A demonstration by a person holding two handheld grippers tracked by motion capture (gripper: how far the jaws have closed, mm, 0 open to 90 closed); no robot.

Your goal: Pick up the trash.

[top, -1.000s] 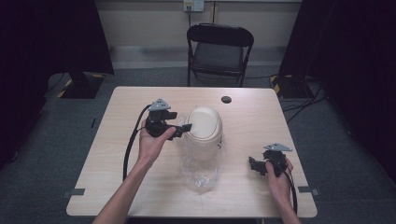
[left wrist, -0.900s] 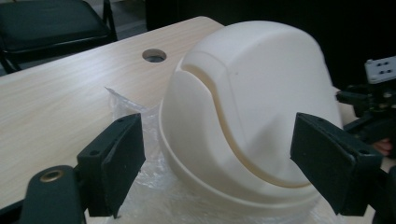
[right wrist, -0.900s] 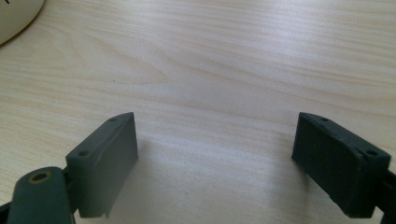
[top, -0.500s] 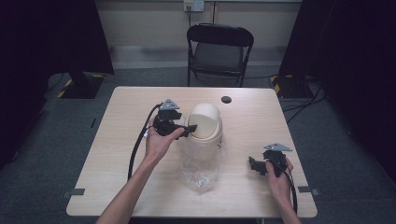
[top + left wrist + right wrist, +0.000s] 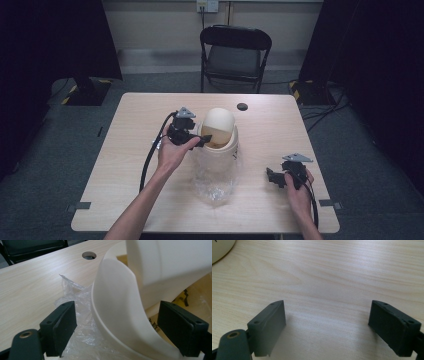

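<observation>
A cream bin (image 5: 226,147) with a domed swing flap (image 5: 219,120) stands mid-table, and a clear plastic bag (image 5: 215,180) is draped around its body. The flap is tilted, showing a brownish inside (image 5: 214,140). My left gripper (image 5: 200,141) is at the bin's left rim. In the left gripper view the gripper (image 5: 117,307) straddles the rim (image 5: 112,315), with the bag (image 5: 77,300) beside one jaw. Its jaws have just been opening and the pads stand clear of the rim. My right gripper (image 5: 272,177) rests open over bare wood, also in the right gripper view (image 5: 327,305).
A round cable hole (image 5: 242,106) lies in the table (image 5: 125,130) behind the bin. A black folding chair (image 5: 235,50) stands past the far edge. Bare wood stretches left of the bin and between the bin and my right hand.
My left gripper moved right and slightly down onto the bin's rim. The swing flap has tilted, exposing the bin's inside. The right hand kept still.
</observation>
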